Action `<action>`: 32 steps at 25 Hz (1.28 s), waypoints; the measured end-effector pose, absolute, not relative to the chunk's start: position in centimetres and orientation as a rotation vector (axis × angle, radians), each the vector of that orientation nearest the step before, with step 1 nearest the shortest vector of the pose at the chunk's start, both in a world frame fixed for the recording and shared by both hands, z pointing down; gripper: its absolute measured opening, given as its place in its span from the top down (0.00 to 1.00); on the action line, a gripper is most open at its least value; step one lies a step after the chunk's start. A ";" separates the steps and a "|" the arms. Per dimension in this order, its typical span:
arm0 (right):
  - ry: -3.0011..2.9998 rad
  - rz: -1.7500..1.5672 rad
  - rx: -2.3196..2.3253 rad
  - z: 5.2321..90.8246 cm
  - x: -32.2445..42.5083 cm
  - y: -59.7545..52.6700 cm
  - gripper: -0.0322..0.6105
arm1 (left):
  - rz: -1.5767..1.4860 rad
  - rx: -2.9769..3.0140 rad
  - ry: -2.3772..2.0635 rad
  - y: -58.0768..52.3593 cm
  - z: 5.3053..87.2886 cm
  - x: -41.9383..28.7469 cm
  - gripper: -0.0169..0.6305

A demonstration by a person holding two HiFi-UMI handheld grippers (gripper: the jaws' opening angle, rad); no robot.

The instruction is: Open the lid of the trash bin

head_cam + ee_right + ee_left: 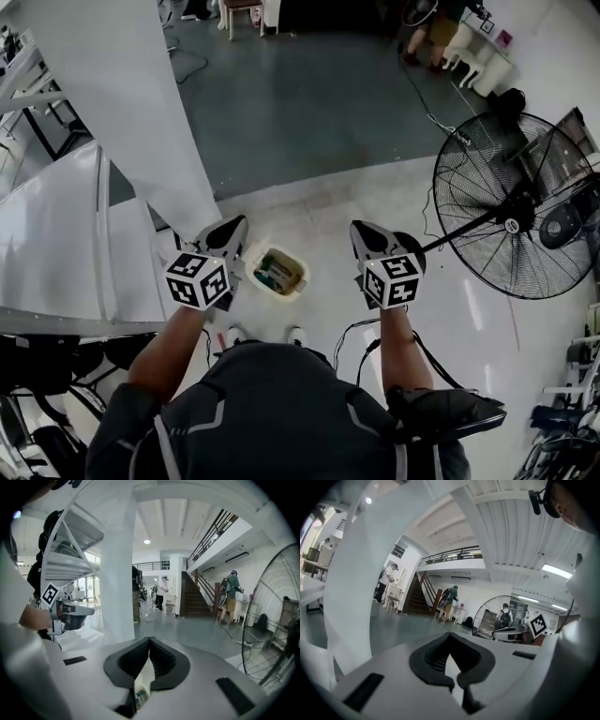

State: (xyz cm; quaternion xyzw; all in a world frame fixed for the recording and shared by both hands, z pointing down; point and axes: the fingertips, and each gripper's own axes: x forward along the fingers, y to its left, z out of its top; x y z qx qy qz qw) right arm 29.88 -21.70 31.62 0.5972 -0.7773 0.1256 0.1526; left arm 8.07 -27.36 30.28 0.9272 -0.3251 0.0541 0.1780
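Note:
A small cream trash bin (278,272) stands on the pale floor just ahead of the person's shoes. From above, its top shows teal and dark contents, and I see no lid covering it. My left gripper (228,238) hangs in the air to the bin's left, and my right gripper (368,240) to its right; neither touches it. In the left gripper view the left gripper (449,638) has its tips together with nothing between them. In the right gripper view the right gripper (149,641) is likewise shut and empty, and a sliver of the bin (140,697) shows below the pads.
A large standing fan (521,208) is close on the right, its cable trailing over the floor. A white pillar (122,103) and a white shelf unit (56,234) crowd the left. People stand far off by the stairs (197,599).

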 end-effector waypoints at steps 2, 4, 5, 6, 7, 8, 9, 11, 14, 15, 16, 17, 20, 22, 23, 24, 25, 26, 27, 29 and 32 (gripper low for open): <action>-2.261 0.308 1.761 29.0 30.0 -21.6 0.91 | 0.147 2.669 -0.930 -27.5 28.2 7.8 0.96; -2.298 0.269 1.801 26.6 30.1 -21.3 0.91 | 0.142 2.711 -0.933 -27.3 26.5 7.6 0.96; -2.318 0.252 1.819 25.4 30.2 -21.0 0.91 | 0.136 2.729 -0.935 -27.2 25.7 7.5 0.96; -2.337 0.233 1.836 24.2 30.3 -20.8 0.91 | 0.130 2.743 -0.941 -27.0 24.9 7.4 0.96; -2.353 0.206 1.854 23.0 30.4 -20.7 0.91 | 0.122 2.755 -0.953 -27.0 24.1 7.3 0.96; -2.362 0.170 1.877 21.7 30.6 -20.7 0.91 | 0.113 2.764 -0.972 -27.2 23.3 7.2 0.96; -2.367 0.130 1.903 20.5 30.8 -20.8 0.91 | 0.106 2.771 -0.999 -27.5 22.6 7.1 0.96; -2.376 0.075 1.943 18.7 30.9 -20.9 0.91 | 0.102 2.786 -1.062 -28.1 21.5 6.4 0.96; -2.404 0.041 1.938 17.4 30.0 -20.5 0.91 | 0.092 2.805 -1.123 -28.0 20.4 4.9 0.96; -2.411 0.033 1.937 17.0 29.9 -20.4 0.91 | 0.075 2.803 -1.135 -27.9 19.9 4.5 0.96; -2.416 0.027 1.941 16.6 29.8 -20.4 0.91 | 0.058 2.799 -1.146 -28.0 19.4 4.2 0.96; -2.417 0.024 1.947 16.4 29.9 -20.4 0.91 | 0.048 2.799 -1.157 -28.1 19.0 3.9 0.96; -2.413 0.027 1.961 16.3 30.0 -20.6 0.91 | 0.049 2.814 -1.162 -28.1 18.4 3.5 0.96; -2.410 0.020 1.959 16.3 30.0 -20.5 0.91 | 0.036 2.811 -1.167 -27.9 18.2 3.3 0.96; -2.405 0.012 1.956 16.2 30.0 -20.4 0.91 | 0.026 2.814 -1.175 -27.8 18.0 3.2 0.96; -2.396 0.004 1.954 16.2 30.0 -20.5 0.91 | 0.015 2.823 -1.185 -27.7 17.7 3.2 0.96; -2.386 -0.005 1.952 16.3 29.9 -20.6 0.91 | 0.006 2.836 -1.193 -27.6 17.5 3.1 0.96; -2.378 -0.014 1.950 16.3 29.6 -20.8 0.91 | 0.000 2.847 -1.198 -27.7 17.4 3.1 0.96; -2.375 -0.020 1.948 16.4 29.4 -21.0 0.91 | -0.006 2.850 -1.201 -27.8 17.4 3.0 0.96; -2.383 -0.026 1.944 16.3 29.0 -21.1 0.91 | -0.016 2.844 -1.207 -27.8 17.5 2.9 0.96; -2.381 -0.036 1.945 16.1 29.1 -20.8 0.91 | -0.020 2.848 -1.208 -27.5 17.4 3.0 0.96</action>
